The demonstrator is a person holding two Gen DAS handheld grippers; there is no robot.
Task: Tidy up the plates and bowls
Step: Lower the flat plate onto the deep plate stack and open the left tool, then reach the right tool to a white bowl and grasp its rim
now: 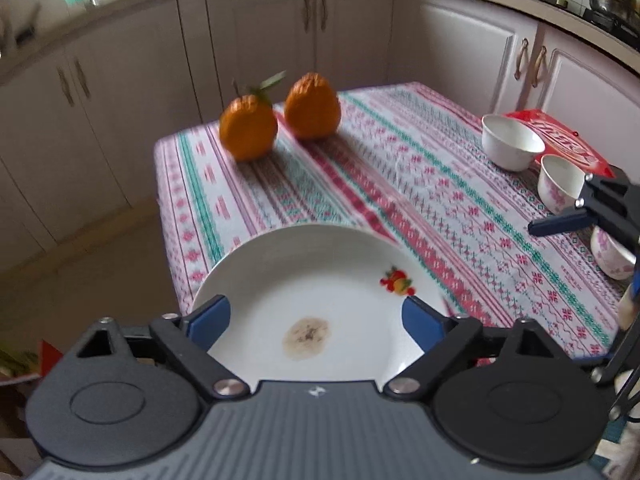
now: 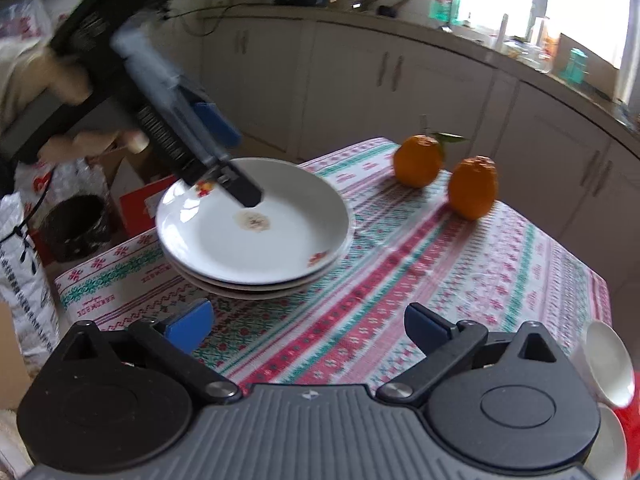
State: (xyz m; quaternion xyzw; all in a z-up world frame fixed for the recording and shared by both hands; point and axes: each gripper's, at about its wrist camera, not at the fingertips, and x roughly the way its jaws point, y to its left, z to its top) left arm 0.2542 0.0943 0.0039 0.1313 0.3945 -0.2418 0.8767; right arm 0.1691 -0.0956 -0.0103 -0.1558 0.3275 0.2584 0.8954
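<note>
A stack of three white plates (image 2: 256, 240) sits at the near-left corner of the table; the top plate (image 1: 320, 264) has fruit prints and a brown stain at its centre. My left gripper (image 1: 316, 322) hangs just above it, jaws wide and open, nothing pressed between the pads; from the right wrist view it (image 2: 236, 160) slants down over the plate's far rim. My right gripper (image 2: 310, 324) is open over bare cloth just short of the stack. Three white bowls (image 1: 512, 142), (image 1: 560, 184), (image 1: 612, 256) stand along the table's right side.
Two oranges (image 1: 248, 128), (image 1: 312, 106) rest at the far edge of the patterned tablecloth (image 1: 400, 184). A red packet (image 1: 560, 136) lies behind the bowls. Bags and boxes (image 2: 28, 280) crowd the floor left of the table. Kitchen cabinets (image 1: 260, 40) run behind.
</note>
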